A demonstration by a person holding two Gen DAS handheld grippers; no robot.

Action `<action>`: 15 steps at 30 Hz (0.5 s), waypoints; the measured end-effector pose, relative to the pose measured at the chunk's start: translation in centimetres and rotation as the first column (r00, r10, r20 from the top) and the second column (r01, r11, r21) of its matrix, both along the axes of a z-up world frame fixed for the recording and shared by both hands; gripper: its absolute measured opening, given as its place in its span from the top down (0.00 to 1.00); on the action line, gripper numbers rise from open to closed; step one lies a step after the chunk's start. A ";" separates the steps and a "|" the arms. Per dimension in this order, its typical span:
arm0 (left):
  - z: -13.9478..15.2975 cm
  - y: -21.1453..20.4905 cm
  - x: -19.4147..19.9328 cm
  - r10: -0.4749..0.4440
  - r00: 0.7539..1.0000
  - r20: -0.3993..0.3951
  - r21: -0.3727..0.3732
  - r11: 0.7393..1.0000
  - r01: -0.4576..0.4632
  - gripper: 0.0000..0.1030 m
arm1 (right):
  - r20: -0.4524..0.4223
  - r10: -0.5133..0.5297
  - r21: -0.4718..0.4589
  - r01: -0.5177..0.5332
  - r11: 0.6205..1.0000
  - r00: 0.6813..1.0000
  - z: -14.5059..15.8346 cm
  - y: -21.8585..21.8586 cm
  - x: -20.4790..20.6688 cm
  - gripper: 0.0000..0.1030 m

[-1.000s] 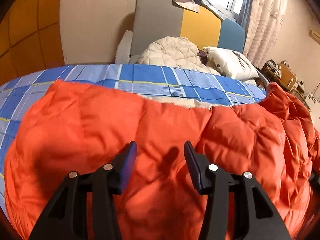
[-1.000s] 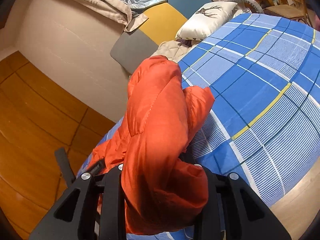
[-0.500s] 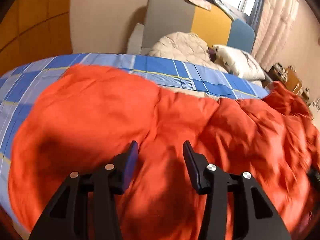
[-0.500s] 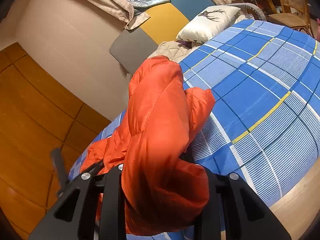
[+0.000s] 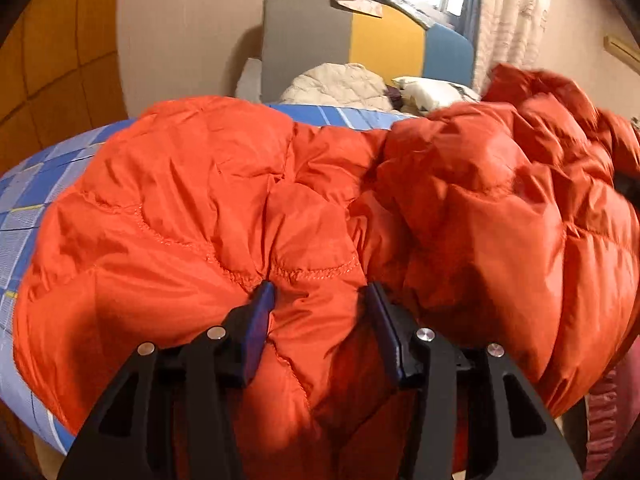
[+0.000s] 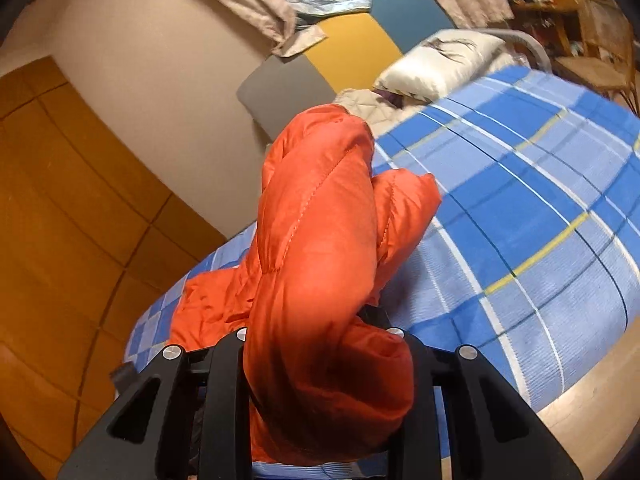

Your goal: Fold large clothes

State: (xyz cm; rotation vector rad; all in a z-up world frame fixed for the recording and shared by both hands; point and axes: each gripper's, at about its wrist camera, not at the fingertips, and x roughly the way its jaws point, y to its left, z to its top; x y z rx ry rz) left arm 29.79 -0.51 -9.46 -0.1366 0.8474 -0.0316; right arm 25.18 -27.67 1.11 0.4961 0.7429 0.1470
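A puffy orange down jacket (image 5: 200,208) lies crumpled across the blue plaid bed (image 5: 24,184). My left gripper (image 5: 318,296) is pressed into it near its stitched hem. Its jaws stand apart with a puff of the fabric bulging up between them, and its fingers (image 5: 260,312) rest against the cloth. In the right wrist view, my right gripper (image 6: 318,328) is shut on a thick bunch of the same jacket (image 6: 320,208). That bunch rises from the jaws above the bed (image 6: 520,200) and hides the fingertips.
A grey, yellow and blue headboard (image 5: 360,40) stands at the far end, with a beige quilt (image 5: 340,84) and a white pillow (image 6: 440,60) before it. Wooden panelling (image 6: 60,200) runs along the left. A chair and a cluttered desk (image 6: 580,40) stand at far right.
My left gripper has come down from above the jacket into it, so fabric now sits between its jaws. The jacket's right side has risen and bunched inward. The right gripper rose, still holding its bunch.
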 end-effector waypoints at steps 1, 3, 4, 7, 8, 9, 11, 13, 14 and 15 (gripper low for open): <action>0.1 0.3 -0.1 -0.013 1.000 0.001 -0.016 1.000 0.013 0.54 | 0.003 0.007 -0.016 -0.007 1.000 1.000 0.4 0.6 0.1 0.75; 0.9 1.4 -0.9 -0.023 1.000 0.011 -0.063 0.998 0.023 0.54 | 0.004 0.015 -0.050 -0.015 0.999 1.000 1.1 1.6 0.2 0.75; 1.5 2.1 -1.6 -0.017 1.000 0.022 -0.080 0.997 0.019 0.54 | 0.005 0.020 -0.060 -0.019 0.998 1.000 1.3 1.9 0.3 0.75; 3.9 5.5 -3.8 0.030 0.997 0.075 -0.142 0.990 -0.019 0.54 | -0.001 0.026 -0.119 -0.026 0.993 1.000 2.1 3.2 0.4 0.75; 4.6 6.9 -4.6 0.063 0.993 0.100 -0.142 0.989 -0.048 0.54 | -0.001 0.031 -0.134 -0.031 0.991 1.000 2.4 3.6 0.5 0.75; 5.1 8.1 -5.1 0.093 0.989 0.117 -0.145 0.987 -0.075 0.54 | -0.001 0.035 -0.152 -0.035 0.988 0.999 2.6 4.1 0.5 0.75; 5.9 12.2 -6.3 0.197 0.971 0.139 -0.148 0.973 -0.177 0.54 | 0.000 0.046 -0.190 -0.045 0.981 0.999 3.1 5.3 0.6 0.75; 5.5 15.7 -6.5 0.283 0.952 0.116 -0.152 0.952 -0.264 0.54 | 0.002 0.063 -0.229 -0.061 0.972 0.998 3.7 6.8 0.9 0.75; 4.8 17.5 -6.4 0.309 0.947 0.087 -0.168 0.942 -0.292 0.54 | 0.006 0.077 -0.252 -0.073 0.965 0.997 4.0 7.7 1.0 0.75; 4.2 18.6 -6.2 0.316 0.947 0.061 -0.177 0.937 -0.301 0.55 | 0.008 0.091 -0.271 -0.086 0.959 0.996 4.2 8.6 1.0 0.75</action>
